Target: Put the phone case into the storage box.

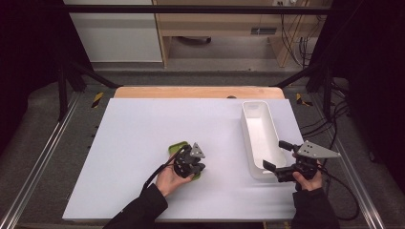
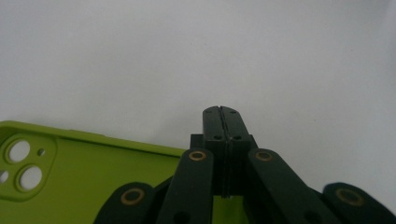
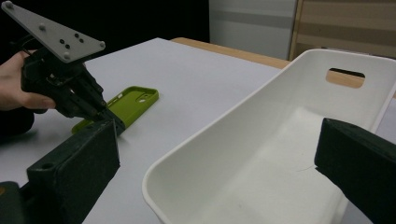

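A lime-green phone case (image 1: 177, 145) lies flat on the white table, camera cut-outs showing in the left gripper view (image 2: 84, 182). My left gripper (image 1: 197, 168) hangs low over the case's near end. Its jaws are shut flat against each other (image 2: 220, 112), with nothing seen between them and their tips past the case's edge. From the right gripper view, that gripper (image 3: 109, 119) points down at the case (image 3: 135, 100). My right gripper (image 1: 277, 155) is open, its two jaws (image 3: 215, 144) standing wide on either side of the near corner of a white bin (image 3: 224, 121).
The long white bin (image 1: 255, 104) lies lengthwise on the right part of the table and holds nothing visible. The white tabletop (image 1: 143, 129) stretches left and back of the case. Metal rails and cables flank the table; a wooden strip edges its far side.
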The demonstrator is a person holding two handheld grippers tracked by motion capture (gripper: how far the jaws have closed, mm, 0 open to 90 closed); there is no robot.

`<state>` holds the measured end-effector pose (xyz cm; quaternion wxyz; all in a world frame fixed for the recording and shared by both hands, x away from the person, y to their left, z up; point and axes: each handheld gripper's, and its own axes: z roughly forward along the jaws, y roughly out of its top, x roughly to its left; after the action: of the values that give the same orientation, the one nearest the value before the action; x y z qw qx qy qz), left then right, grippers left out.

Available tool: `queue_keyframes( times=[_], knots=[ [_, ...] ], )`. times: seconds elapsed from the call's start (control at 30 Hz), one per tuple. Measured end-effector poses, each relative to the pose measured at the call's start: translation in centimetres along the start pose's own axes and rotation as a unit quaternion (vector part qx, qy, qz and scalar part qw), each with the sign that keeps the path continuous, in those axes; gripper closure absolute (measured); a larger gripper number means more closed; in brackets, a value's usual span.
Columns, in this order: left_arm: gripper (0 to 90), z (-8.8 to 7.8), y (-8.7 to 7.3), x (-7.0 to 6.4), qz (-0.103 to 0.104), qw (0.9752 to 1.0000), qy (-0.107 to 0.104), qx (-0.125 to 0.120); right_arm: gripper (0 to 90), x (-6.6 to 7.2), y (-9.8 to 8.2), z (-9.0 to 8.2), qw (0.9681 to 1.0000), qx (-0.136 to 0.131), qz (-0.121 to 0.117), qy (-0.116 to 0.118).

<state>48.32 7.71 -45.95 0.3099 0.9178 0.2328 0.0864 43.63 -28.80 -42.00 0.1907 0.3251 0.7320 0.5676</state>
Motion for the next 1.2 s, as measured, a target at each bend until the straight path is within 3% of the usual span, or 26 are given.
queue_keyframes(
  times=[0.8, 1.2],
  knots=[
    [90.0, -2.0, -2.4, 0.0, 0.011, 0.9998, 0.012, 0.015, 0.5, 0.0, 0.0, 0.0, 1.0000, 0.000, 0.001, 0.000],
    [90.0, -4.1, -5.1, 0.5, -0.001, 0.9995, 0.027, 0.017, 0.5, 0.0, 0.0, 0.0, 1.0000, 0.000, 0.001, 0.000]
  ],
)
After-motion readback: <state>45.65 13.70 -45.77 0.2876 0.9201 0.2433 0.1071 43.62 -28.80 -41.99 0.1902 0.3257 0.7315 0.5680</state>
